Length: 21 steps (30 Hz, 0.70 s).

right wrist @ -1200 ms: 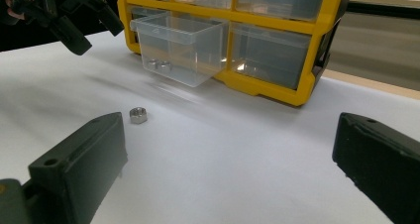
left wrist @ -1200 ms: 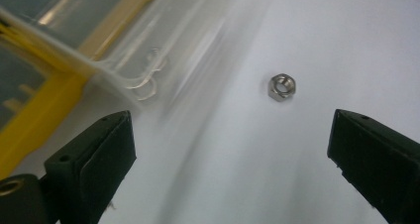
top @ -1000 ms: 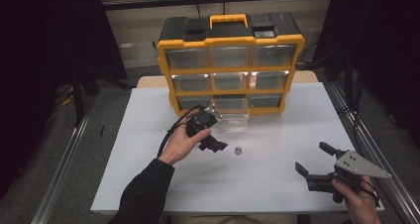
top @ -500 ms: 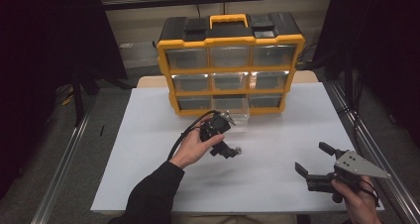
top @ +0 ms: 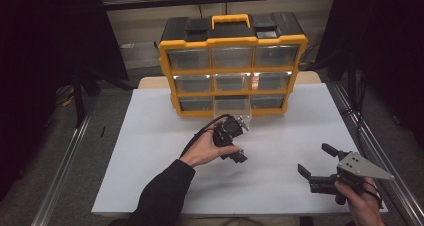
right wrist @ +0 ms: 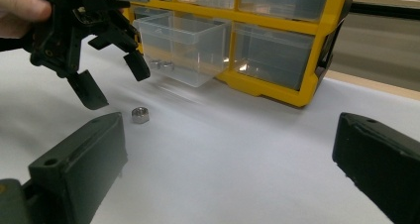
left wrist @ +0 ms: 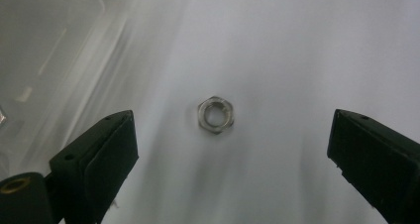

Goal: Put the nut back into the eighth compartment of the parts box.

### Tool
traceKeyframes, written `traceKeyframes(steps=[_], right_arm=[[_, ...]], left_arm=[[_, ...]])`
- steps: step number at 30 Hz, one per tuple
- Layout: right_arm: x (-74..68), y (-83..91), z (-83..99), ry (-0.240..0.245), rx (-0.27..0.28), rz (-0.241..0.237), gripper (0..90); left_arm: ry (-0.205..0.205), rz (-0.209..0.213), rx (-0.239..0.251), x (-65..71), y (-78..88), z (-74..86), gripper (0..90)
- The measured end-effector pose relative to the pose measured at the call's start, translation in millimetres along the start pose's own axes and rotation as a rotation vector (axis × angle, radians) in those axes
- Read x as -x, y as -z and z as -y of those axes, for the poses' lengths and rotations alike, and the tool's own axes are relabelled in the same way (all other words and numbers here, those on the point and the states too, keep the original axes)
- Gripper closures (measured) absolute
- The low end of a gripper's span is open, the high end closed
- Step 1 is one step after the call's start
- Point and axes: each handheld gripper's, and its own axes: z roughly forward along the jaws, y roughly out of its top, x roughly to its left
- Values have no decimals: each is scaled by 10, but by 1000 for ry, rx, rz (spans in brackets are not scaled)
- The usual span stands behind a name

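One hex nut (left wrist: 216, 115) lies flat on the white worktop (top: 150, 151), just in front of the one clear drawer (right wrist: 183, 45) pulled out of the bottom row of the yellow organizer (top: 232, 66), which holds nine drawers in three rows of three; two more small metal pieces (right wrist: 161, 64) lie inside that drawer. The left tongs (top: 239, 155) hang just above the nut with jaws spread wide and not touching it. The right tongs (top: 315, 162), also wide open and empty, rest well apart near the worktop's right front corner.
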Motion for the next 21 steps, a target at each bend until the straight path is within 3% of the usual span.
traceKeyframes(steps=[3,10,16,21], right_arm=[[0,2,0,-1,-1,1,1],[-1,4,1,3,0,3,1],[0,3,1,2,0,0,1],[-1,4,1,2,1,1,1]], left_arm=[[-26,16,-21,-19,12,-28,75],[-17,2,-36,-17,-5,-92,84],[-22,8,-68,-34,-21,-113,283],[-19,3,-79,-57,-67,-115,381]])
